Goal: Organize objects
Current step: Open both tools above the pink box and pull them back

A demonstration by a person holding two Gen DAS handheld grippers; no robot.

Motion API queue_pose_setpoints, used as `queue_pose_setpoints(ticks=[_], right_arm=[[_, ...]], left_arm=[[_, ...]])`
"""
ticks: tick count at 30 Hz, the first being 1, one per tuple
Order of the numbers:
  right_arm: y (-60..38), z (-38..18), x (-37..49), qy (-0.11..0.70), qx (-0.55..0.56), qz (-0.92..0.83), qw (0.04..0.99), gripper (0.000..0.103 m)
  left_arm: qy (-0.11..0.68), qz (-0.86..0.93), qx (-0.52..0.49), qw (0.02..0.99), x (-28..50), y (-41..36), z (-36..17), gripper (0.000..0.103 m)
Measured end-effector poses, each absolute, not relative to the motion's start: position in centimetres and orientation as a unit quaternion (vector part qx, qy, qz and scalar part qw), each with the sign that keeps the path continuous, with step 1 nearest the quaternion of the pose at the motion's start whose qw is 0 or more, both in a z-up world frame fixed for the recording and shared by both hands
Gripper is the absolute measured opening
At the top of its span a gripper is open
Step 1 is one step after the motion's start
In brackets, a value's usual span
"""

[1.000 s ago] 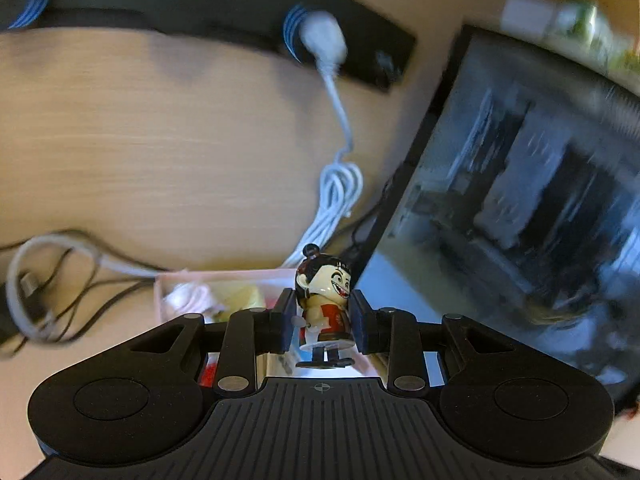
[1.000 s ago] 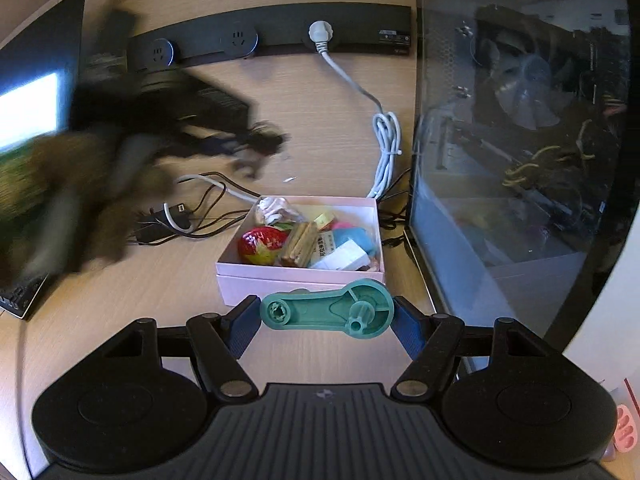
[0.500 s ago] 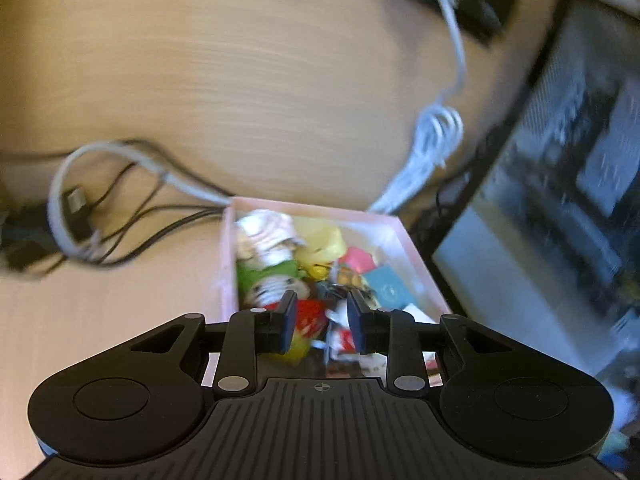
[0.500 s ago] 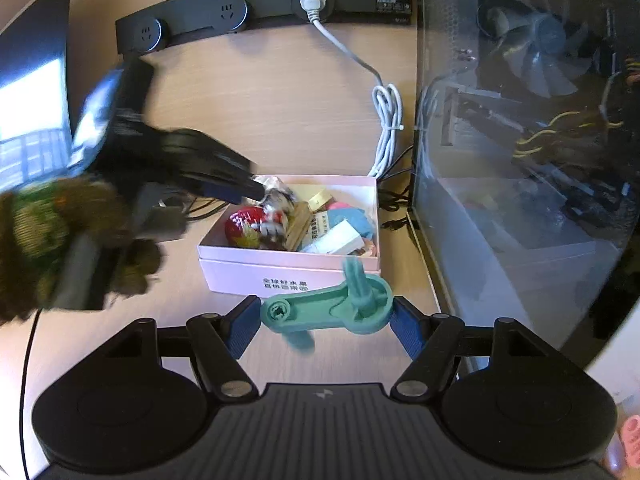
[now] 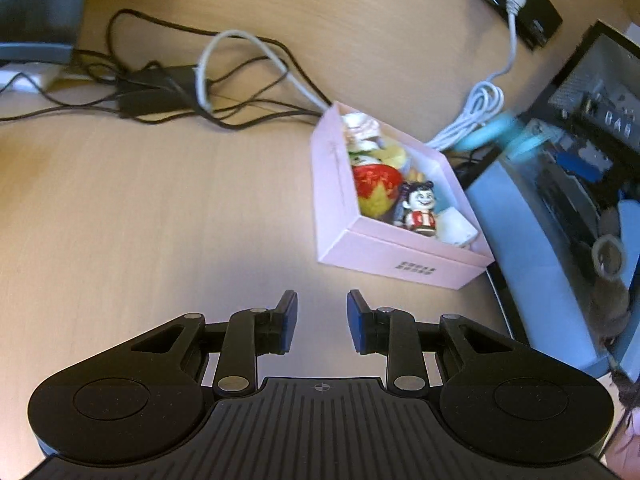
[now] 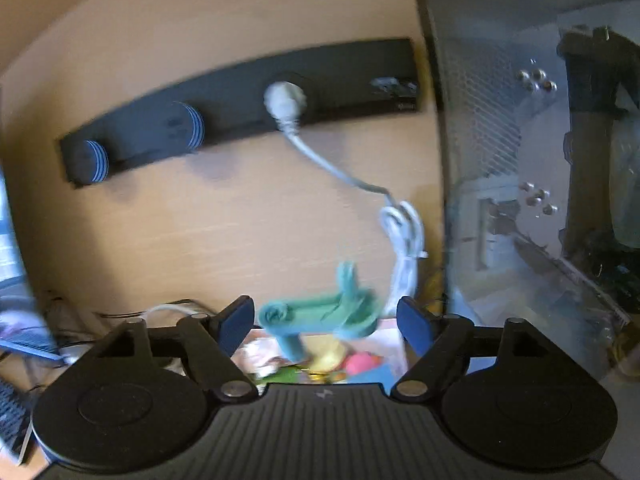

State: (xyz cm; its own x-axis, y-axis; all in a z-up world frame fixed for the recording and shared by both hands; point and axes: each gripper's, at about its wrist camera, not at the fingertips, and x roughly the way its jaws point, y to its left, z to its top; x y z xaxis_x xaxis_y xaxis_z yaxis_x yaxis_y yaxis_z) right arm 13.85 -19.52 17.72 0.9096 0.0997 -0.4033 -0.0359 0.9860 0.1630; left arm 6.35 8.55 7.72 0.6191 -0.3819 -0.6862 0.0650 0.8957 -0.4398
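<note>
A: Report status of the left gripper.

B: Jaws apart, nothing between them, low centre of the left wrist view over bare desk. One second ago it was clamped on the toy figure; the figure now stands inside the pink box, centre right, beside the red-and-yellow ball.

A: Implication?

B: That item counts as sorted. The left unit is free for another pick.

A: And the right gripper?

B: Jaws spread wide. The green crank handle sits between them, blurred; contact with the pads cannot be confirmed (it was held flat earlier, now tilted). It hangs above the box contents at lower centre, so release appears under way.
</note>
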Motion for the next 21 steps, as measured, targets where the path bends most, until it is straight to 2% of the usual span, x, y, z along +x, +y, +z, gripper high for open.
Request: queue_pose_setpoints(ticks=[5,7,11,14,19,20,21], right_arm=[[-19.6,14.1,10.7,0.259,0.041,0.031,0.964,0.080],[-19.5,11.7,9.4,0.296,0.010,0.027,0.955,0.083],[-19.4,8.0,8.5,0.355,-0.033,0.028,0.934,0.083],[-19.1,6.9,8.9,0.357,-0.075,0.014,0.931,0.083],[-19.1,6.3,10.0,0.350,-0.107,-0.003,0.931,0.082],[-19.0,6.0,9.7,0.349,-0.113,-0.006,0.930,0.078],[-19.1,5.9,10.0,0.349,-0.118,-0.009,0.930,0.074]], left_arm=[[0.408,-0.127,-0.188,0.884,6.7,9.2,7.9,0.030],[0.404,-0.134,-0.183,0.886,7.6,8.6,8.1,0.030],[0.387,-0.155,-0.158,0.895,10.0,6.5,8.9,0.030],[0.383,-0.157,-0.123,0.902,12.4,4.2,9.3,0.030],[0.421,-0.114,-0.071,0.897,16.7,1.5,7.7,0.030],[0.432,-0.101,-0.064,0.894,17.5,1.2,7.2,0.031],[0.442,-0.084,-0.060,0.891,18.0,1.1,6.7,0.037]])
